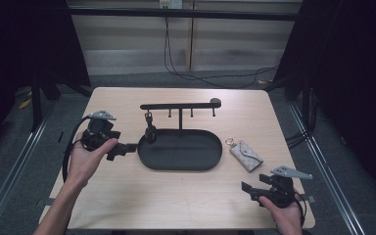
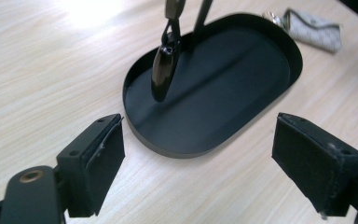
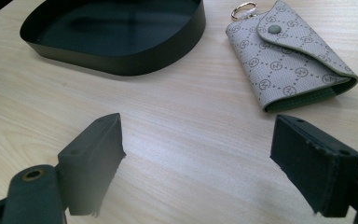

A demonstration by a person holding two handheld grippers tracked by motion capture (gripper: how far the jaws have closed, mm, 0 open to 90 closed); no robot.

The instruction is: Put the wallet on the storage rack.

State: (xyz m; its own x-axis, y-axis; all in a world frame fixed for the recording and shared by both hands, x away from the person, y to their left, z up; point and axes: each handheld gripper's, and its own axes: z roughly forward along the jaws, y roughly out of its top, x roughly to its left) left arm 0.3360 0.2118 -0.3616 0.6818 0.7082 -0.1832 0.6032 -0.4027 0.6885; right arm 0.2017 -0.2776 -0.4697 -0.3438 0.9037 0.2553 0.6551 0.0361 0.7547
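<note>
Both hand-held grippers sit with jaws spread wide and empty over the pale wood-grain counter (image 1: pixel 127 200). Left hand-held gripper (image 1: pixel 127 148) points at the rim of a black oval metal tray (image 1: pixel 176 164), where a dark glossy key fob (image 2: pixel 164 70) hangs from a hook on the black T-shaped rack (image 1: pixel 180 105) rising out of the tray. Right hand-held gripper (image 1: pixel 246 188) rests near the counter's front edge, facing a beige monogram-print key pouch (image 3: pixel 291 58) with a snap flap and a small metal ring (image 3: pixel 243 8). The pouch lies flat on the counter just beside the tray's right end, apart from both grippers. It looks light and soft, likely to flex or fold when squeezed, and its coated fabric may slide on the smooth wood. A pinch across the thick folded edge nearest the right jaws seems the surest hold; the ring looks too thin to grip reliably.
</note>
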